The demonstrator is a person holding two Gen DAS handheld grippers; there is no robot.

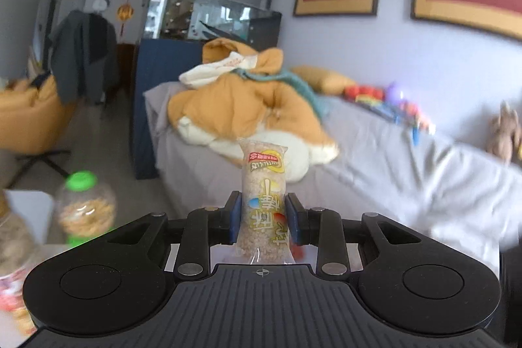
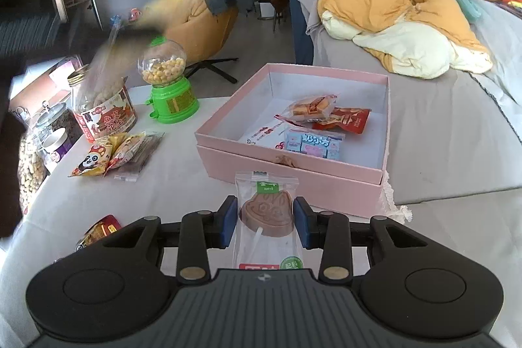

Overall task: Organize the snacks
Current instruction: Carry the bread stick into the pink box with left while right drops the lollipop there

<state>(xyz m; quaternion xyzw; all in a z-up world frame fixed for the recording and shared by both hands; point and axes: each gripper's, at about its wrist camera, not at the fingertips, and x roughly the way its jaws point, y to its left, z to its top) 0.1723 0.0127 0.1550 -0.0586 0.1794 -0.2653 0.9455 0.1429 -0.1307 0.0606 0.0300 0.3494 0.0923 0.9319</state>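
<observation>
A white-clothed worktop (image 2: 182,181) fills the lower half of the right wrist view, with a grey bed (image 2: 440,126) and a heap of orange bedding (image 2: 401,22) at upper right. My left gripper (image 1: 263,219) has its jaws clamped on a clear packet of puffed-rice bar (image 1: 263,185), held upright in mid-frame against the room. My right gripper (image 2: 265,222) has its jaws nearly closed around a wrapped chocolate lollipop (image 2: 266,211), the pads at the wrapper's edges. Just beyond it, mid-frame, sits the open pink box (image 2: 293,165) with several snack packets (image 2: 321,113) inside. At left stand a green candy dispenser (image 2: 171,87) and a peanut jar (image 2: 104,110).
</observation>
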